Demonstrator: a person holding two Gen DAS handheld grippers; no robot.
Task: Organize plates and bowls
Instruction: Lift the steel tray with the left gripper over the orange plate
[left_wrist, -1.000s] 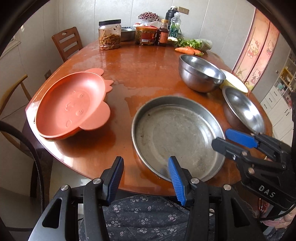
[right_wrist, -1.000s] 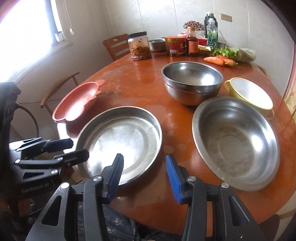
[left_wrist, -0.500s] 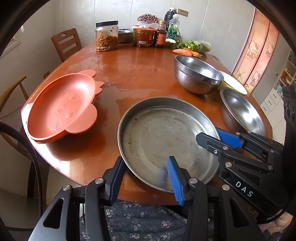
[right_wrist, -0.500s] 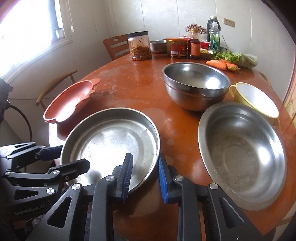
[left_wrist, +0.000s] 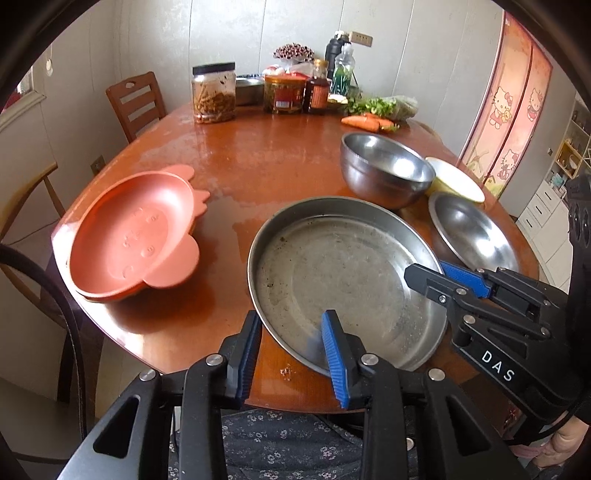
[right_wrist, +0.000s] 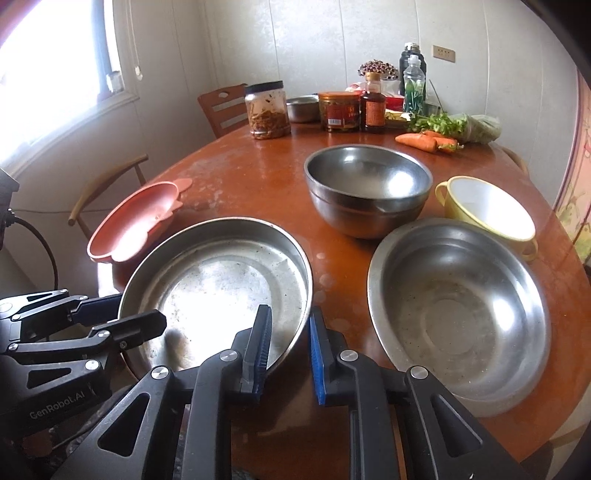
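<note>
Three steel bowls (right_wrist: 367, 190), two carrots (right_wrist: 417, 141)

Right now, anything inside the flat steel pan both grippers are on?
The flat steel pan holds no dish or food, only dried residue specks and scuffs. The left hand-held gripper and right hand-held gripper clamp its near rim, covering small patches there.

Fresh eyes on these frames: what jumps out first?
The big steel pan at the table's near edge, with both hand-held grippers clamped on its rim: left on the near edge, right on its other side. Their jaws have just been closing. Next, the orange plate left of it.
</note>
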